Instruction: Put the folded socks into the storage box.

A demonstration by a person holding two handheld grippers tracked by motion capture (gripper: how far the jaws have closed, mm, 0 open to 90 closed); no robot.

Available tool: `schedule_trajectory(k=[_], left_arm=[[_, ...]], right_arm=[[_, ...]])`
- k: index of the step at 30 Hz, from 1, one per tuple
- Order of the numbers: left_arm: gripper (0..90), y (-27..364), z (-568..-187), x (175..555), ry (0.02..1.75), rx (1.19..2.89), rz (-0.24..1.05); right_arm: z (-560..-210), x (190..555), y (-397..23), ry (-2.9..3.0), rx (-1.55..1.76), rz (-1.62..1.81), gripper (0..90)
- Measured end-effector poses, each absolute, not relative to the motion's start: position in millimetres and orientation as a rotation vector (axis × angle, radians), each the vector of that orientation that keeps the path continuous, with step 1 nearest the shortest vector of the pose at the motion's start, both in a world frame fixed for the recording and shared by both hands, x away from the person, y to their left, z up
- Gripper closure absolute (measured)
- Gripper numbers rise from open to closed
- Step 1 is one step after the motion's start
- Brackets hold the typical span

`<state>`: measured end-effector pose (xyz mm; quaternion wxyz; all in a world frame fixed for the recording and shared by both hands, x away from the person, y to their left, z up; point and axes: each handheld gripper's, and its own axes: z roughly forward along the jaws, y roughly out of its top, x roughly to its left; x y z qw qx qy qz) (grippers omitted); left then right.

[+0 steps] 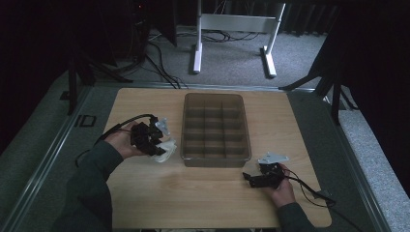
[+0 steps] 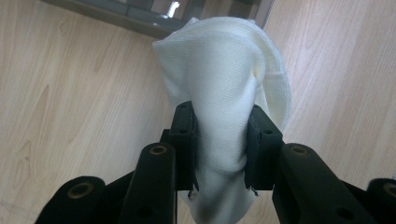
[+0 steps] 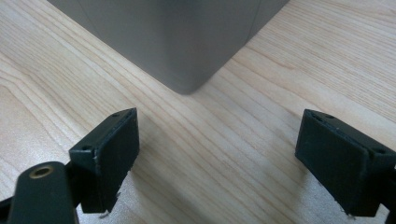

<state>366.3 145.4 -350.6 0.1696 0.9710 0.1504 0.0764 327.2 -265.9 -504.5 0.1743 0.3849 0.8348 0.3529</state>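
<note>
A bunched white cloth (image 2: 224, 79) hangs pinched in my left gripper (image 2: 220, 144), whose jaws press on it from both sides. From above, the left gripper (image 1: 157, 147) sits left of the divided grey bin (image 1: 215, 157), the white cloth (image 1: 164, 151) bulging at its tip just above the table. My right gripper (image 3: 217, 158) stands open with bare wood between its pads, pointing at a near corner of the bin (image 3: 187, 42). In the high view the right gripper (image 1: 250, 177) rests low on the table near the bin's front right corner.
The wooden table (image 1: 193, 193) has free room in front of the bin and to both sides. Cables trail from each gripper toward the table's edges. A white frame stand (image 1: 234, 29) stands on the carpet beyond the far edge.
</note>
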Motion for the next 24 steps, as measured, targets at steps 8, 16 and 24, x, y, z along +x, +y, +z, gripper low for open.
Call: schedule_trajectory(k=[8,16,24], left_arm=[[69.7,139.5,-352.7,373.9,0.431,2.744,0.193],[69.7,133.0,-348.7,377.5,0.399,2.763,0.193],[70.0,124.8,-346.1,381.6,0.347,2.757,0.192]], right_arm=[[-504.6,327.2,-265.8,2.365,1.092,1.001,13.2],[-504.6,327.2,-265.8,2.366,1.092,1.001,13.2],[-504.6,327.2,-265.8,2.365,1.093,1.002,13.3]])
